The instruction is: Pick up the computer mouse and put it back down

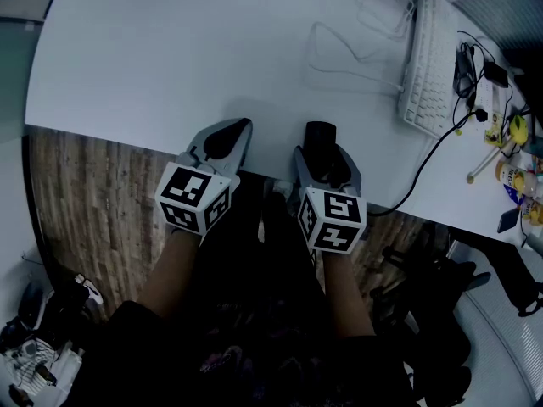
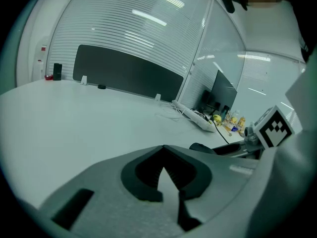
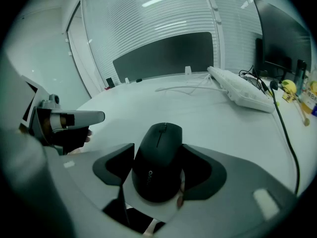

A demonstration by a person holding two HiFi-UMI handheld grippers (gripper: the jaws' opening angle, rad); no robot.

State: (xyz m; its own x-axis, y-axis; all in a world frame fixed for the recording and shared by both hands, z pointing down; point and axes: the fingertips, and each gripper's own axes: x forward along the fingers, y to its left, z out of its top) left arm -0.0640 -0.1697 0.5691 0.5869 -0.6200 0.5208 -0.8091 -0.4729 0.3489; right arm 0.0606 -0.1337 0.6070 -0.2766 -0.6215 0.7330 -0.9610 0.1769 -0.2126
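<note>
Angling downward, right gripper (image 1: pixel 322 151) clasps mouse (image 3: pixel 157 162) (left gripper (image 1: pixel 236 131) closed).

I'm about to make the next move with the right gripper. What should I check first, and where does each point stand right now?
1. The computer mouse sits between the right gripper's jaws: ok.
2. Both pads press on the mouse's sides: ok, as the right gripper view shows it.
3. The mouse's underside rests on the table: cannot tell, it is hidden.
4. The left gripper is shut, empty and off to the side of the mouse: ok.
5. The table just ahead of the mouse is bare, with the keyboard far off to the right: ok.
</note>
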